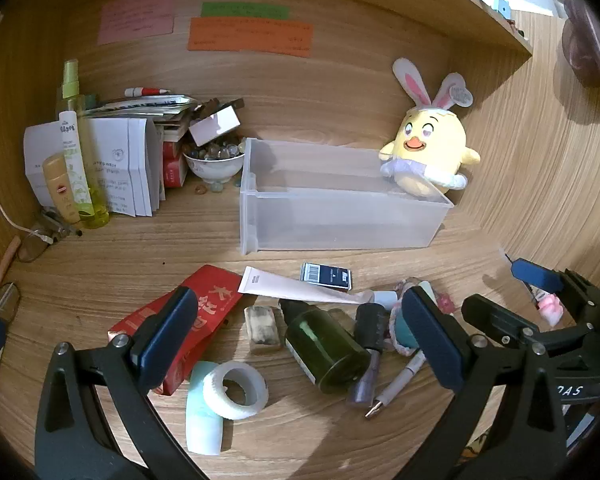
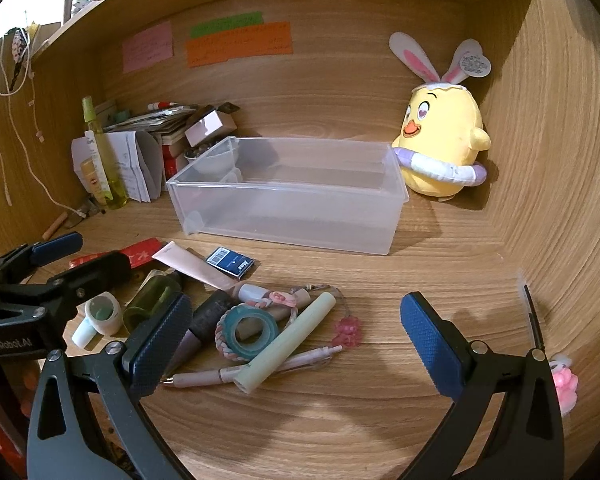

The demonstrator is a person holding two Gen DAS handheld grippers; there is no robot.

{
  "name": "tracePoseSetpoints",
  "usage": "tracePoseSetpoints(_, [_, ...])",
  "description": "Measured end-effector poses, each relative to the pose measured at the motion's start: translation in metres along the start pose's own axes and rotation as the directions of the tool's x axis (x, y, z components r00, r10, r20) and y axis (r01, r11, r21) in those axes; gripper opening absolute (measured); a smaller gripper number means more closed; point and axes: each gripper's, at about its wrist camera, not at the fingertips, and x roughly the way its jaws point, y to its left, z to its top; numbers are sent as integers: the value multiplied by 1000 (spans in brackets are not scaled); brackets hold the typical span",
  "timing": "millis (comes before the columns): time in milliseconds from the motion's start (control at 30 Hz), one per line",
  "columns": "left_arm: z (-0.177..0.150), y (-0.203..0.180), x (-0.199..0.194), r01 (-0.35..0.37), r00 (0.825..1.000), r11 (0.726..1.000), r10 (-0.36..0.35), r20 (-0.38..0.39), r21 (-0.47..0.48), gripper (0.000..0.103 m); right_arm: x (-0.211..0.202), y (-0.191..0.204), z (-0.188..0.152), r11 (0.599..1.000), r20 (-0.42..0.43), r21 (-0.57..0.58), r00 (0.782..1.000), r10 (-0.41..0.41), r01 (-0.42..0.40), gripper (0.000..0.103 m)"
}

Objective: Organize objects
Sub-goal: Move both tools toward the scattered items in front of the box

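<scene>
A clear plastic bin (image 1: 332, 216) (image 2: 284, 216) stands empty on the wooden desk. In front of it lies a pile: a pink tube (image 1: 296, 286) (image 2: 196, 268), a dark blue box (image 1: 326, 277) (image 2: 231, 263), a green bottle (image 1: 324, 344) (image 2: 150, 298), a white tape roll (image 1: 236, 390) (image 2: 103, 312), a red packet (image 1: 188, 320), a teal tape roll (image 2: 250, 330), a pale green stick (image 2: 288, 342) and a pen (image 2: 252, 370). My left gripper (image 1: 300, 336) is open just above the green bottle. My right gripper (image 2: 296, 340) is open over the pile's right side. Both are empty.
A yellow chick plush (image 1: 428, 148) (image 2: 440, 136) sits behind the bin at the right. Bottles, papers and a bowl of marbles (image 1: 214, 160) crowd the back left corner. A pink charm (image 2: 564, 384) lies by the right wall. A shelf runs overhead.
</scene>
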Motion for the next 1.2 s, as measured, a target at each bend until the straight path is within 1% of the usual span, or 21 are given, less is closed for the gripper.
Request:
tracePoseSetpoints(233, [-1, -1, -1, 8, 1000, 1000, -8, -1, 3, 103, -2, -2, 0, 1000, 5, 7, 1000, -2, 2, 103])
tracePoseSetpoints(367, [-1, 1, -1, 37, 999, 999, -37, 3, -6, 103, -1, -3, 1, 999, -14, 24, 999, 42, -42, 103])
tracePoseSetpoints(433, [-2, 5, -1, 57, 998, 998, -57, -1, -27, 103, -1, -2, 1, 999, -13, 25, 999, 44, -44, 103])
tracePoseSetpoints(700, [-3, 10, -1, 26, 1000, 999, -26, -9, -36, 103, -3, -2, 1, 998, -6, 33, 999, 46, -46, 103])
tracePoseSetpoints(900, [-5, 12, 0, 28, 999, 999, -29, -21, -38, 103, -3, -1, 1, 999, -3, 28, 999, 46, -46, 103])
tracePoseSetpoints(1200, [-6, 12, -2, 31, 999, 999, -31, -19, -28, 103, -3, 1, -1, 998, -7, 34, 999, 50, -50, 103])
